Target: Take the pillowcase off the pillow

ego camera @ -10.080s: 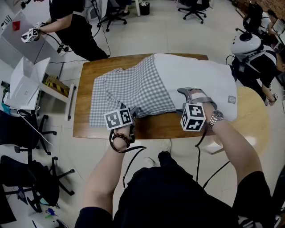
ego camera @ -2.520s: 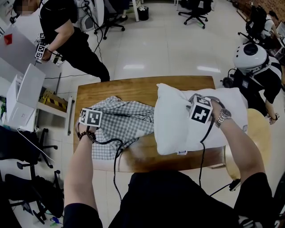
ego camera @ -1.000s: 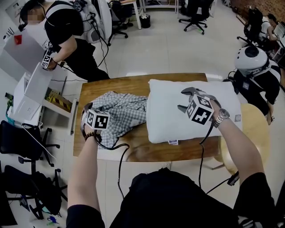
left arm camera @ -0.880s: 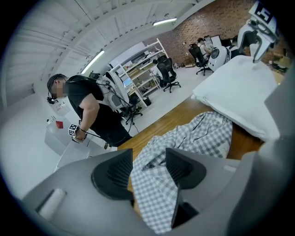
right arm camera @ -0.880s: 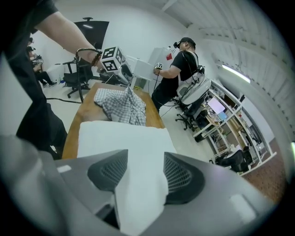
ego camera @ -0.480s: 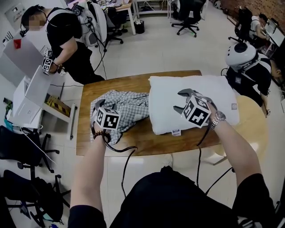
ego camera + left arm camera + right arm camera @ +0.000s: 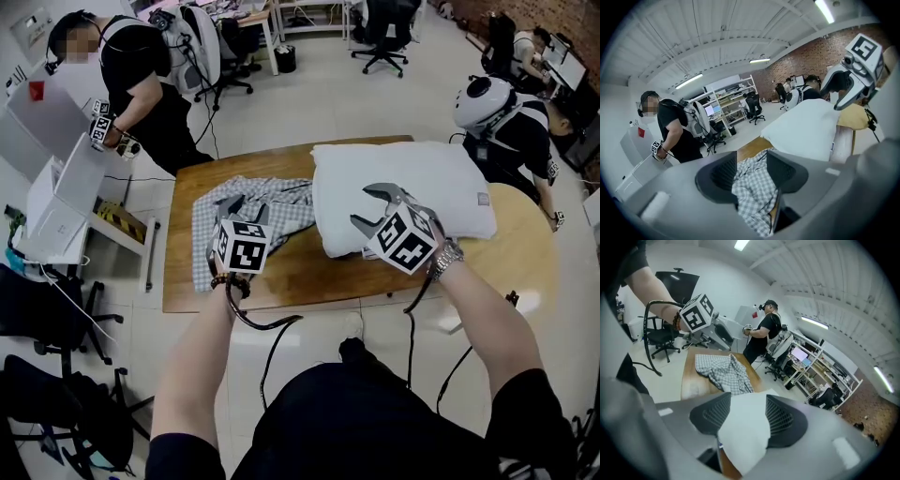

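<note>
Checked pillowcase [image 7: 246, 199] lying beside white pillow [image 7: 422, 178]; left gripper [image 7: 751, 171] half-open, jaws just narrowing on nothing; right gripper [image 7: 747, 416] half-open, empty.

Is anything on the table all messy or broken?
A bit messy, yes. The checked pillowcase lies crumpled in a wrinkly heap on the left part of the table, not flat. The bare white pillow beside it looks neat. Nothing looks spilled or broken.
</note>
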A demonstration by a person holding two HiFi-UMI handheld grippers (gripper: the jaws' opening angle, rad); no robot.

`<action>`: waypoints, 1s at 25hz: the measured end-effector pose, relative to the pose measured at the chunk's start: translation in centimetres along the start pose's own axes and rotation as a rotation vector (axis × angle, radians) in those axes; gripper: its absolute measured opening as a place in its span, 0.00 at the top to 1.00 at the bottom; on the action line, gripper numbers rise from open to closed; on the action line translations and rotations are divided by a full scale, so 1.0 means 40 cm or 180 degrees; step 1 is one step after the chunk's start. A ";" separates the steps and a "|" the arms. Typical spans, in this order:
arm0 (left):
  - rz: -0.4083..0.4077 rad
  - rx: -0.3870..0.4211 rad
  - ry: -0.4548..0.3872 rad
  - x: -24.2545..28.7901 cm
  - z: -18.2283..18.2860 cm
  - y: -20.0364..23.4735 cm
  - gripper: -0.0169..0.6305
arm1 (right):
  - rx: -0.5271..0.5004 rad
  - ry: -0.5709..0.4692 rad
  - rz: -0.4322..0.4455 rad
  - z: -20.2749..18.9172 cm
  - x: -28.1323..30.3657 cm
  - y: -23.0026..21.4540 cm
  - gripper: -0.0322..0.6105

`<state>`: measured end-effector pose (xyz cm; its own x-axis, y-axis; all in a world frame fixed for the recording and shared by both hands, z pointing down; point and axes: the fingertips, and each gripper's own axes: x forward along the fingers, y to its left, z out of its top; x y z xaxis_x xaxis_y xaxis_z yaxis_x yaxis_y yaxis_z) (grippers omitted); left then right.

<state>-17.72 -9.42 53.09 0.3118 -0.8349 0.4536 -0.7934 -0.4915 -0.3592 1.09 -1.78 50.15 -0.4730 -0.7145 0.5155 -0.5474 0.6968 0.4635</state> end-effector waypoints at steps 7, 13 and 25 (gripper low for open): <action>-0.0106 -0.0061 -0.0339 -0.126 0.035 -0.075 0.68 | 0.0252 -0.0337 -0.0252 0.046 -0.080 0.079 0.63; -0.0173 -0.0176 -0.0600 -0.216 0.050 -0.118 0.71 | 0.0445 -0.0509 -0.0347 0.073 -0.126 0.142 0.69; -0.0272 -0.0239 -0.1064 -0.334 0.092 -0.212 0.77 | 0.0703 -0.0917 -0.0616 0.121 -0.187 0.187 0.84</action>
<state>-13.22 5.00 47.07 0.5229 -0.8326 0.1830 -0.7894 -0.5539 -0.2648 -2.81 8.50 46.27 -0.5036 -0.8413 0.1966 -0.7654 0.5400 0.3500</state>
